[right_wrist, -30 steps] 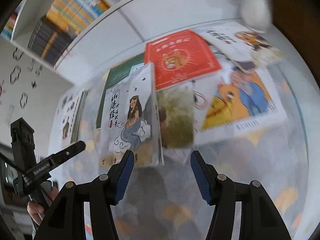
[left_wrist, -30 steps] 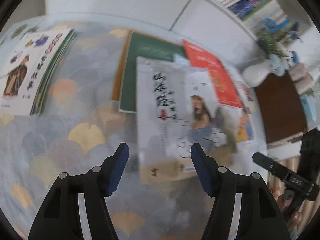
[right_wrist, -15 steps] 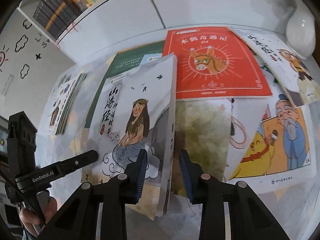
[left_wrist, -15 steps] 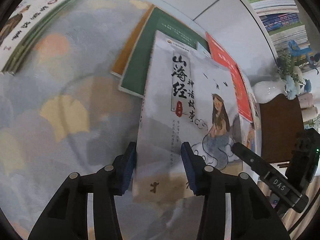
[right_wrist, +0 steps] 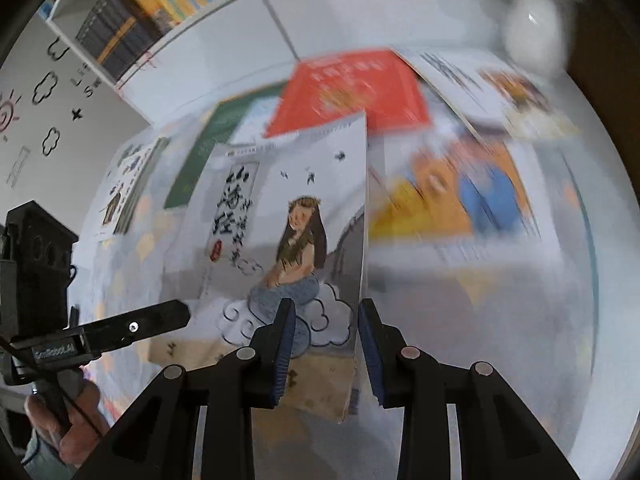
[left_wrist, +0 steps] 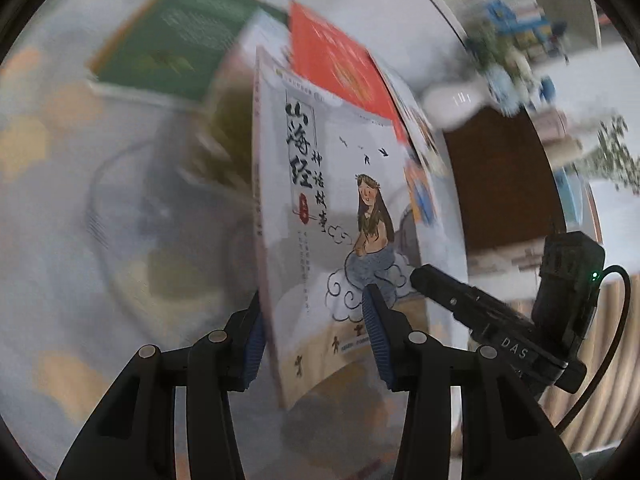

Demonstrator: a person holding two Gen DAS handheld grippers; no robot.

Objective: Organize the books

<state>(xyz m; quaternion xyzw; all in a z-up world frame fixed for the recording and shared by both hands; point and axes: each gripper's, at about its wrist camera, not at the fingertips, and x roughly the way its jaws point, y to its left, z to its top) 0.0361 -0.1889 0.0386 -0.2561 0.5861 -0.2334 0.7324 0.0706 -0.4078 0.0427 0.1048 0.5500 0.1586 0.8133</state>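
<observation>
A white picture book (left_wrist: 340, 216) with a long-haired woman on a cloud is raised off the patterned cloth and tilted on edge. My left gripper (left_wrist: 314, 318) is shut on its lower spine corner, one pad against the spine edge and the other on the cover. My right gripper (right_wrist: 326, 320) is shut on the book (right_wrist: 288, 224) at its lower right edge. The left gripper's finger (right_wrist: 160, 320) shows at the left of the right wrist view, and the right gripper's finger (left_wrist: 444, 292) at the right of the left wrist view.
Lying flat behind are a green book (right_wrist: 208, 136), a red book (right_wrist: 352, 88), an orange-and-blue cartoon book (right_wrist: 460, 196) and a white one (right_wrist: 500, 84). A thin stack (right_wrist: 128, 184) lies far left. A white vase (right_wrist: 536, 40) and a bookshelf (right_wrist: 152, 12) stand beyond.
Both grippers went from open above the flat book to shut on its lower edge. The book has since come up off the cloth and tilted on edge.
</observation>
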